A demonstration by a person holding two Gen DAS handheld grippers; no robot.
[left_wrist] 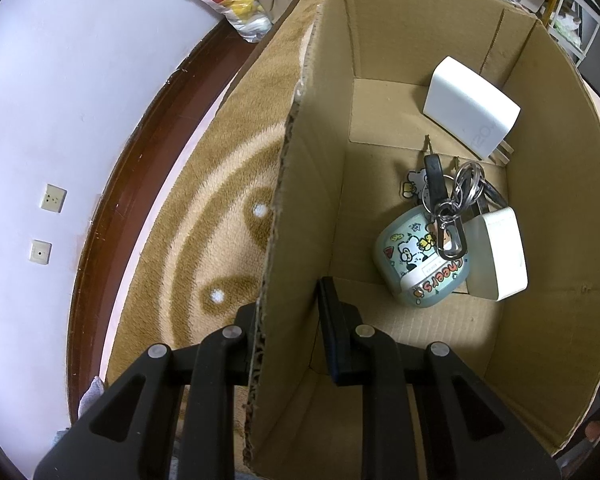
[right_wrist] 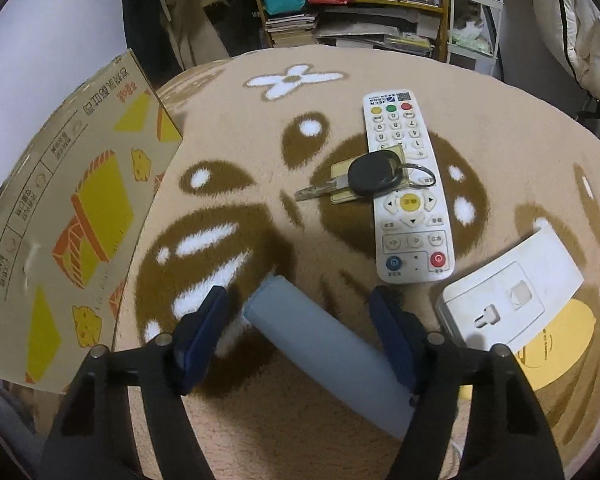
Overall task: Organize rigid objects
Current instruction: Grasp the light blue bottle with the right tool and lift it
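Between the right gripper's 2 wide-spread fingers lies a grey-blue cylinder on the rug, long axis running from near right to far left, its near end hidden. Left gripper straddles the cardboard box wall; whether it clamps is unclear.

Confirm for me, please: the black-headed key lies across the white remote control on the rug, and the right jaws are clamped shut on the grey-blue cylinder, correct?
Not quite. In the right wrist view the right gripper is open, its jaws straddling the grey-blue cylinder with gaps either side. The black-headed key does lie across the white remote control on the rug.
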